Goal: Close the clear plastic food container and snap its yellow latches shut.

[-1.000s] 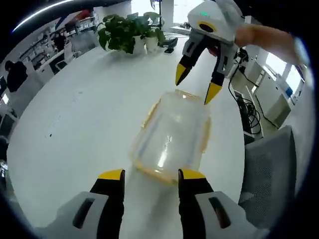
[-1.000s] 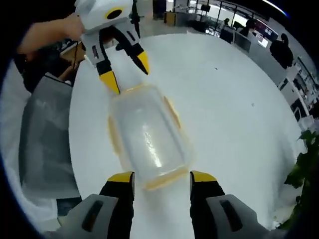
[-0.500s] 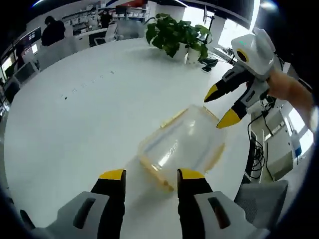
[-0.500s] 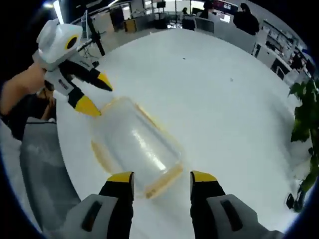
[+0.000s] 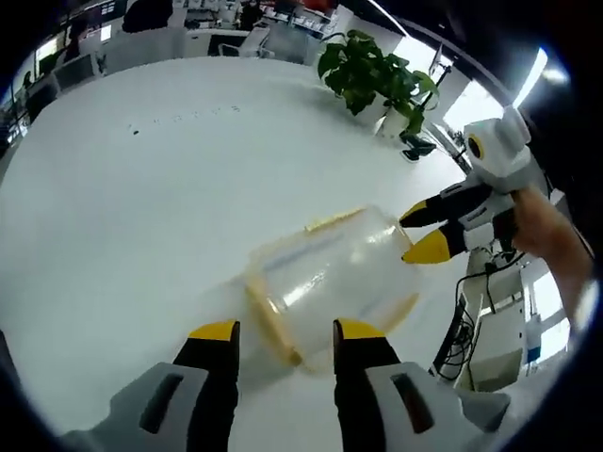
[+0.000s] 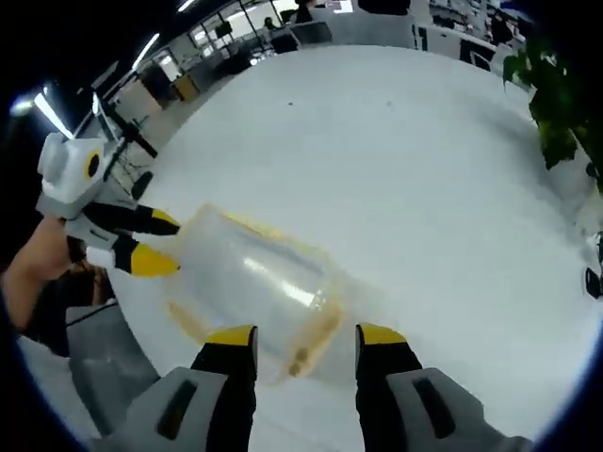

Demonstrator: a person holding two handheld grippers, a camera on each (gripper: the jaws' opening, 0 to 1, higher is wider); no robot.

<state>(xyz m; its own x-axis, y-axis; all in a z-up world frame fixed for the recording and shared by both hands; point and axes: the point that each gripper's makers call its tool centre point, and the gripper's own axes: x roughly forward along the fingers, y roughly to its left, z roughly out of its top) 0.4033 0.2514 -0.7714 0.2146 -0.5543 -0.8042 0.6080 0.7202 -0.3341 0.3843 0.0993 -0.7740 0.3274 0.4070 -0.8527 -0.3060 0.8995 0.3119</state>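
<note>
Container: the clear plastic food container (image 5: 330, 282) lies on the white surface (image 5: 141, 188) between the two grippers, lid on, yellow latches (image 5: 270, 325) along its rim.
Left gripper (image 5: 280, 331): jaws released, straddling the near end latch.
Right gripper (image 6: 303, 334): jaws released at the opposite end.
Step in hand: positioning at the end latches; whether any is snapped cannot be told.
Next move: judged to call for pressing each end latch down against the container wall while the other gripper braces it.
</note>
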